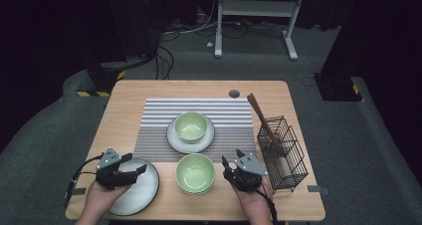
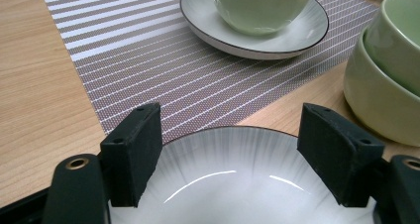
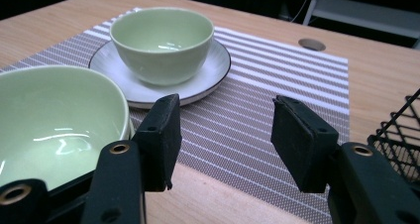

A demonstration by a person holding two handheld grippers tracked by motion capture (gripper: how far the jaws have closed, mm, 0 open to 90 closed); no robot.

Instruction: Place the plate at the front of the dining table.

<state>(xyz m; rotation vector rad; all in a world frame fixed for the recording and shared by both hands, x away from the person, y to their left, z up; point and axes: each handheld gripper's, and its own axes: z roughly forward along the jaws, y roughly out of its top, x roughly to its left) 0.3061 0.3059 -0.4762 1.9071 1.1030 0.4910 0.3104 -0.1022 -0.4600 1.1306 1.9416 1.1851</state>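
Note:
My left gripper point(image 1: 135, 166) hangs open over the far rim of a white plate point(image 1: 144, 190) at the table's front left. In the left gripper view that plate point(image 2: 228, 184) lies below the wide-apart jaws of the left gripper point(image 2: 230, 149), with no pad touching it. Two nested green bowls point(image 1: 195, 172) stand at the front centre. My right gripper point(image 1: 232, 158) is just to their right, open with nothing between its pads. In the right gripper view the nested bowls point(image 3: 49, 120) sit left of the right gripper point(image 3: 223, 135).
A green bowl point(image 1: 191, 126) rests on a dark-rimmed white plate point(image 1: 171, 138) on a striped placemat point(image 1: 159, 115). A black wire basket point(image 1: 283, 153) with chopsticks point(image 1: 261, 120) stands at the right edge. A round grommet point(image 1: 234, 93) sits at the far side.

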